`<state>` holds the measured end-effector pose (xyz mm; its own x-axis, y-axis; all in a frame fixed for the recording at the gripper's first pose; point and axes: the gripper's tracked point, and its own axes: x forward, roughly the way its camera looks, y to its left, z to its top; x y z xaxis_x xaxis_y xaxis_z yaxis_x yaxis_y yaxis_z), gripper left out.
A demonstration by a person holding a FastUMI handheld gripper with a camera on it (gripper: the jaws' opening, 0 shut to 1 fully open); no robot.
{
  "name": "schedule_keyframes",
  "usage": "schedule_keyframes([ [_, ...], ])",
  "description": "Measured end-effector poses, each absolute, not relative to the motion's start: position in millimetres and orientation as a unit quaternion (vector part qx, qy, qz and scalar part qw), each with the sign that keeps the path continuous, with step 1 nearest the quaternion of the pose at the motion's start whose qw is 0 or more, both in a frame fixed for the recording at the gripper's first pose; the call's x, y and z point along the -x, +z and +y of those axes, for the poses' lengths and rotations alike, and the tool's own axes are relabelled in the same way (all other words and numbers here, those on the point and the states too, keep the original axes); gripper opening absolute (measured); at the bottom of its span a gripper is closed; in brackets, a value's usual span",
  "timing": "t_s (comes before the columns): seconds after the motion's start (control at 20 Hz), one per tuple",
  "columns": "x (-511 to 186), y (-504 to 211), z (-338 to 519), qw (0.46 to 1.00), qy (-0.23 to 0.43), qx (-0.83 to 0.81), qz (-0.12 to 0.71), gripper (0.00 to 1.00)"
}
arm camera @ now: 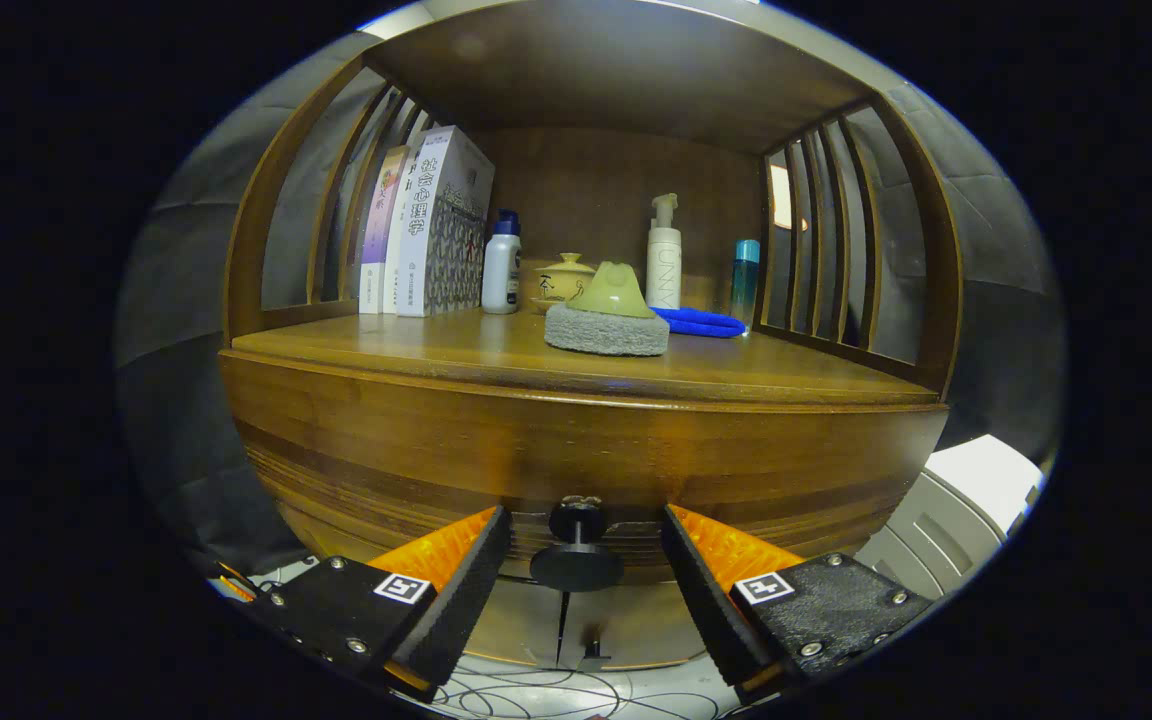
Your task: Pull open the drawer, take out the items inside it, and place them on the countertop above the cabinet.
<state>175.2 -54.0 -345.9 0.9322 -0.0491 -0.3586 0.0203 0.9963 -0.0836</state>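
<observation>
One wide wooden cabinet (pixel 576 440) fills the scene, its table (pixel 416 345) carrying books, bottles and a sponge (pixel 607 315). Below, the drawer (pixel 576 470) looks closed. The tongs (pixel 584 565) stand open, empty, straddling its knob (pixel 576 550); closing on it, then pulling back, likely comes next.

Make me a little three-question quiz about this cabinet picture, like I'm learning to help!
1. True or false: the gripper is shut on the drawer knob.
2. What lies right beside the sponge on the countertop: A) blue cloth B) spoon C) apple?
3. Fill in: the books stand ____.

Key: 1 false, the fingers are open with the knob between them; 2 A; 3 upright.
</observation>
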Motion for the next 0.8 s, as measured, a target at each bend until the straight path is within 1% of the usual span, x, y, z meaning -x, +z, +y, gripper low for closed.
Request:
schedule_keyframes([
  [0.15,-168,-343,-65,0.980,0.004,0.049,0.191,0.95],
  [0.25,-164,-330,-66,0.982,0.022,0.048,0.183,0.95],
  [0.35,-167,-306,-70,0.984,0.022,0.057,0.169,0.95],
  [0.5,-174,-257,-60,0.986,0.049,0.088,0.134,0.95],
  [0.7,-164,-175,-39,0.982,0.084,0.149,0.080,0.95],
  [0.8,-154,-147,-32,0.977,0.098,0.181,0.064,0.95],
])
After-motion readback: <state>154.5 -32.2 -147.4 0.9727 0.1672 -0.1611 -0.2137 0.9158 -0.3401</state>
